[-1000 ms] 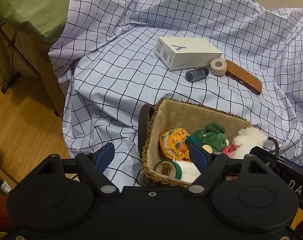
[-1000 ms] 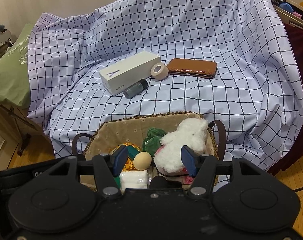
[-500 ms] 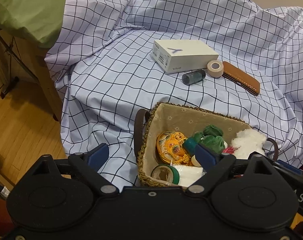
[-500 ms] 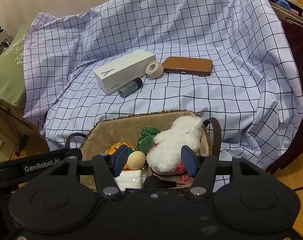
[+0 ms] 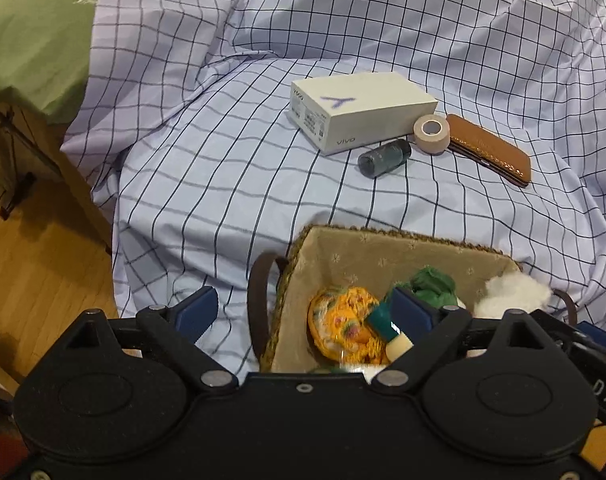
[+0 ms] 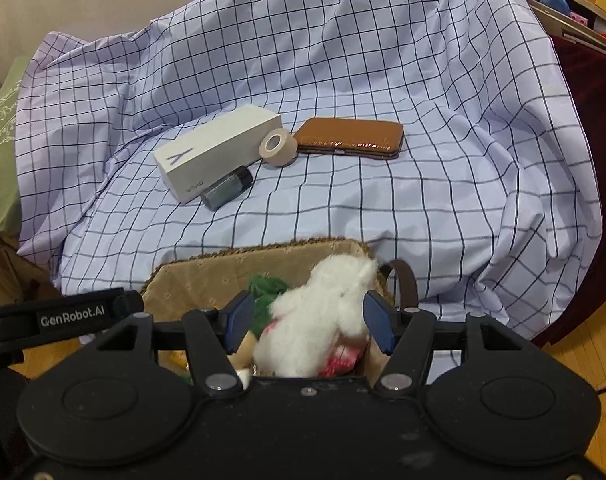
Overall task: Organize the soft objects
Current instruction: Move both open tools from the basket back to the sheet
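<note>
A woven basket (image 5: 403, 235) with a beige lining sits on the checked sheet (image 5: 231, 184). In it lie an orange crocheted piece (image 5: 343, 320), a green cloth (image 5: 433, 286) and a white plush toy (image 5: 515, 294). My left gripper (image 5: 301, 314) is open over the basket's left wall and handle, one finger outside and one inside, holding nothing. My right gripper (image 6: 308, 318) hangs over the basket (image 6: 207, 276) with its jaws opening. The white plush toy (image 6: 327, 312) shows between its pads, which do not press on it. The green cloth (image 6: 265, 286) lies to its left.
Farther back on the sheet lie a white box (image 5: 359, 114), a tape roll (image 5: 431, 134), a dark bottle (image 5: 385, 157) and a brown case (image 5: 489, 152). A green pillow (image 5: 31, 40) and wooden floor (image 5: 31, 260) are at the left. Shelves (image 6: 563, 4) stand at the right.
The left jaws have spread wider. Both grippers have shifted, so the basket sits lower and nearer in each view. The right jaws are slightly wider around the plush toy.
</note>
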`<state>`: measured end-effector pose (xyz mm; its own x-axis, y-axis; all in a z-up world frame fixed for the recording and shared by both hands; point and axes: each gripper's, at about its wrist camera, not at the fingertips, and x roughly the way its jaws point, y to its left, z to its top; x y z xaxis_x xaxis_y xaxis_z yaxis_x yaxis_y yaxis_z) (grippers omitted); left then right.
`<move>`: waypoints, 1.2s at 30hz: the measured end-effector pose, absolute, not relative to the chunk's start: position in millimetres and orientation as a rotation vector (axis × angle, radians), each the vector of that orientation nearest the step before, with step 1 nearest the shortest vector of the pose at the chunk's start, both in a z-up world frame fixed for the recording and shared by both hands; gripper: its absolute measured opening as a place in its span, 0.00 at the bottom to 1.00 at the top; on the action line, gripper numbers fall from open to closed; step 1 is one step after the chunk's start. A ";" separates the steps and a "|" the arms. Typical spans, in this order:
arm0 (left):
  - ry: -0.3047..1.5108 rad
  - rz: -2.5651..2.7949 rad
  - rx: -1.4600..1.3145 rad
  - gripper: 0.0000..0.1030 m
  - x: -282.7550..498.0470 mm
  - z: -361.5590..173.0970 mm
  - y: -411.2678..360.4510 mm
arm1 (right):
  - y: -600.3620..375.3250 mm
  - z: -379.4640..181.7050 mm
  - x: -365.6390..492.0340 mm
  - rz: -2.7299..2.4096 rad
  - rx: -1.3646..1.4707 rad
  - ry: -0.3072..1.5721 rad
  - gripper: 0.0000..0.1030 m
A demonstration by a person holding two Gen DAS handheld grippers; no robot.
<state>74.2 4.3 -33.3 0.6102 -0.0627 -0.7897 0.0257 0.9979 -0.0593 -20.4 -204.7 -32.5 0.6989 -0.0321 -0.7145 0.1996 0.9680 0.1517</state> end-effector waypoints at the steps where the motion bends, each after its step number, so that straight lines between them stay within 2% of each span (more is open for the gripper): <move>1: 0.914 -0.050 -0.041 0.87 79.1 -33.2 3.0 | -206.2 -32.3 -15.6 -0.132 0.225 0.788 0.58; 17: 0.960 -0.017 0.000 0.87 179.9 -56.7 -22.3 | -223.4 -38.8 73.8 -0.152 0.193 0.823 0.59; 36: 1.010 -0.017 -0.029 0.87 237.9 -85.7 -26.9 | -219.1 -53.0 163.9 -0.146 0.085 0.827 0.59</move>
